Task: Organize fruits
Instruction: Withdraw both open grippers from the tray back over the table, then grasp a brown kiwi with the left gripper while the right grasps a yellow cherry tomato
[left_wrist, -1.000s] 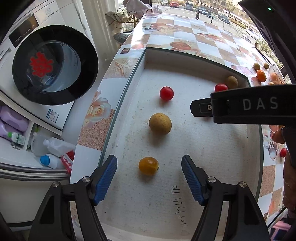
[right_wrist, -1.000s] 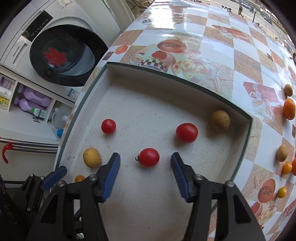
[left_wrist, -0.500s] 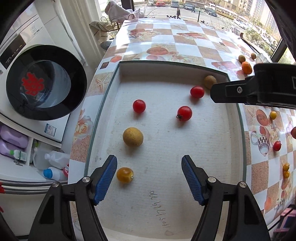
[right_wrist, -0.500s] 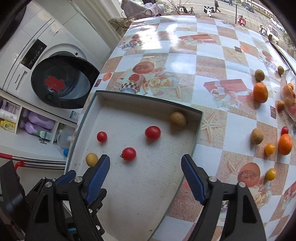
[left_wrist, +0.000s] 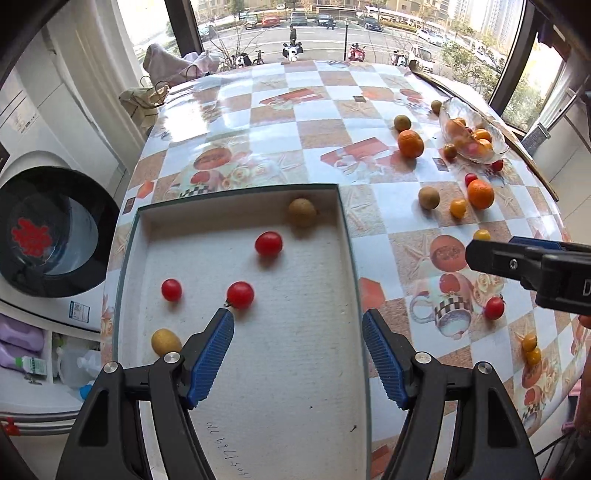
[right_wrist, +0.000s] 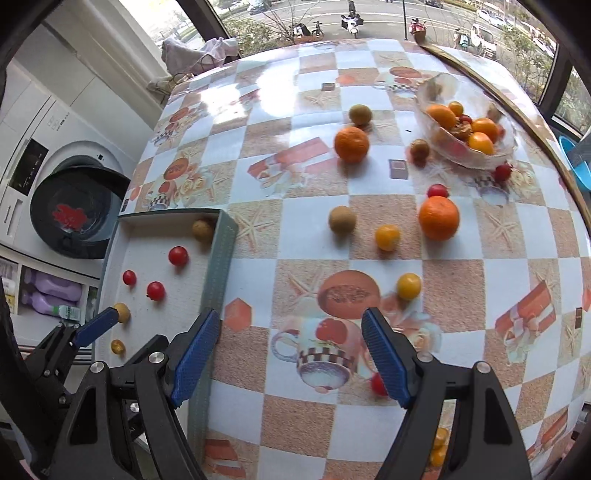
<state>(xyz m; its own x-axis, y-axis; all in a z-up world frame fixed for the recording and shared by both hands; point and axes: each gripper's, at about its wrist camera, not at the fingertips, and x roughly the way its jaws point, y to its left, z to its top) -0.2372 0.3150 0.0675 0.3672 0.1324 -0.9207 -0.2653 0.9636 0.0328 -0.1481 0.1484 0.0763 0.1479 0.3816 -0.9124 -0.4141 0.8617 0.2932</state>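
A shallow white tray (left_wrist: 347, 236) with a green rim lies at the table's left edge. It holds three red cherry tomatoes (left_wrist: 240, 294), a brown fruit (left_wrist: 302, 212) in the far corner and a yellowish fruit (left_wrist: 165, 341) near my left finger. My left gripper (left_wrist: 297, 332) hangs open above the tray's near half, with nothing between its fingers. My right gripper (right_wrist: 290, 328) is open over the checked tablecloth just right of the tray (right_wrist: 218, 266), also with nothing in it. A small red tomato (right_wrist: 377, 384) lies beside its right finger.
Loose fruit is scattered on the tablecloth: two oranges (right_wrist: 351, 144), yellow tomatoes (right_wrist: 387, 237) and brown fruits (right_wrist: 342, 219). A glass bowl (right_wrist: 424, 107) of fruit stands at the far right. A washing machine (left_wrist: 48, 232) and a shelf of bottles stand left of the table.
Both grippers have drawn back and swung right. The right one has left the tray for the tablecloth, its jaws wider than before. The red tomato it framed stays in the tray.
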